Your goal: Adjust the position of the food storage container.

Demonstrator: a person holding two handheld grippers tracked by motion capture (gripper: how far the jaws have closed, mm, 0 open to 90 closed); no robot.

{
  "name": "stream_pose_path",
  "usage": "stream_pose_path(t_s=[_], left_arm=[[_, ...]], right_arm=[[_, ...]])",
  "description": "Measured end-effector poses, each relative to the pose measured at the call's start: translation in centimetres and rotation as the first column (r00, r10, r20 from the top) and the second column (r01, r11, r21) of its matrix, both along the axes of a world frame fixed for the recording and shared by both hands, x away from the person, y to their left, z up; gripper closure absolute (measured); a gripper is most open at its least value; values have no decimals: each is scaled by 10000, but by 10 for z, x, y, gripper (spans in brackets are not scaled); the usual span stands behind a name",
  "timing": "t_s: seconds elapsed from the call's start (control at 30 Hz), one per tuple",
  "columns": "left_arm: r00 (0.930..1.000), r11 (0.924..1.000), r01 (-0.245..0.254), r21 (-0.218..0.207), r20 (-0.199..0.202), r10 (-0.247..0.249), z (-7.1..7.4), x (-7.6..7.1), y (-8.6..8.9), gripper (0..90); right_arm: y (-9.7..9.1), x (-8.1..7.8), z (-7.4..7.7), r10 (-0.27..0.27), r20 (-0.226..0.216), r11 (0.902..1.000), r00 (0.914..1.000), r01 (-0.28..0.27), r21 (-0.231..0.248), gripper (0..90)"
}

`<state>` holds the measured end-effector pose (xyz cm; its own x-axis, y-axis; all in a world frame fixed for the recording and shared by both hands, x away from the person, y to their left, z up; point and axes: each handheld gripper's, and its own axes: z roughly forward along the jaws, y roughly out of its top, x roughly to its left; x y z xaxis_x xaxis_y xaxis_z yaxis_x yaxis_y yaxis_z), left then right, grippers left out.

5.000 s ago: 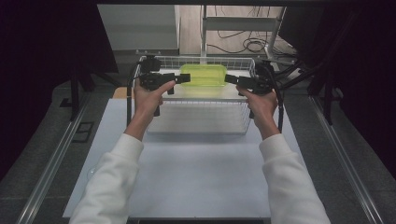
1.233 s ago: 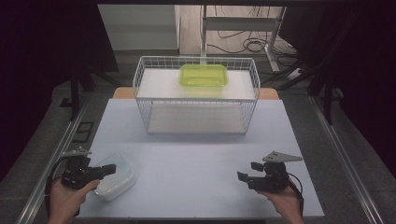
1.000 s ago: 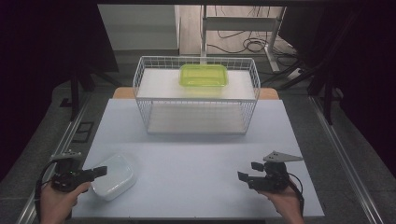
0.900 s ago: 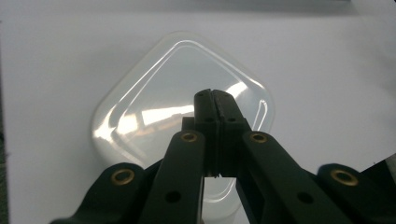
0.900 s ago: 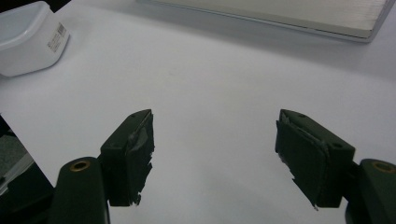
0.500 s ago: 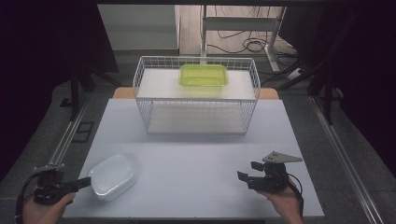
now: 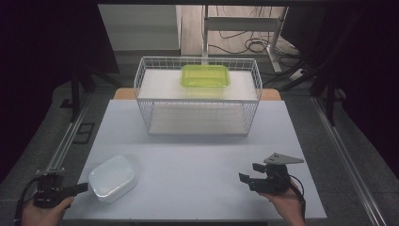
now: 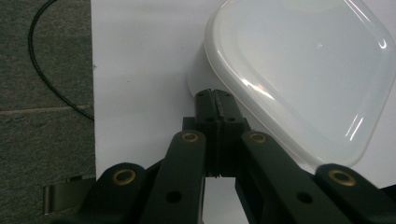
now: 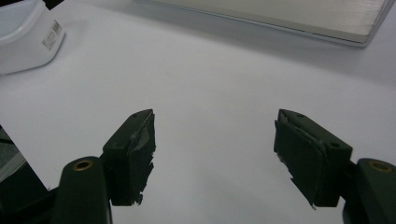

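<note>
High view: white worktop [image 7: 197, 165] with a white wire basket [image 7: 197, 96] at the far edge, bearing a lime-green lidded container [image 7: 205, 76] on its upper shelf. Near the front-left corner, a white lidded plastic container [image 7: 113, 178], lying flat on the worktop. Between it and the basket, bare surface. Beside the worktop's left edge, a metal rail [image 7: 63, 148] on the grey floor. At bottom left, the left hand-held gripper [image 7: 83, 188], pointing right with its tips at the white container's near-left side; touching or just short, cannot tell from here. At bottom right, the right hand-held gripper [image 7: 250, 173], well apart from the container, jaws spread, with nothing between them, hovering over bare worktop.

Left gripper view: left hand-held gripper [image 8: 215, 95] pressed together, pads meeting with nothing pinched. Tips right at the wall of the white container [image 8: 299, 65], just under the lid's overhanging rim, near one rounded corner. To the left, the worktop's edge, grey floor and a black cable [image 8: 51, 84].

Right gripper view: right hand-held gripper [image 9: 214, 135] spread wide, holding nothing, above bare worktop. At top left, a corner of the white container [image 9: 28, 39] with a small label on its side. Along the top, the pale bottom board of the basket [image 9: 299, 18].
</note>
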<state>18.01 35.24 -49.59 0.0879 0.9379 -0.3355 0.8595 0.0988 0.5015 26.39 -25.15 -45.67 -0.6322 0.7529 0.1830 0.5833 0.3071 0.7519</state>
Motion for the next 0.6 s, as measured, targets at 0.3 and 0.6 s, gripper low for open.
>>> stream_pose_path(t_s=[0.3,0.6], left_arm=[[10000,10000,70,-38,-69,-70,-4,2,-2,896],[9998,9998,188,-104,-67,-189,-7,9,-7,896]], right_arm=[[-1,0,-1,-53,-2,10000,10000,53,-26,292],[-1,1,-1,-60,-21,10000,10000,60,-44,293]])
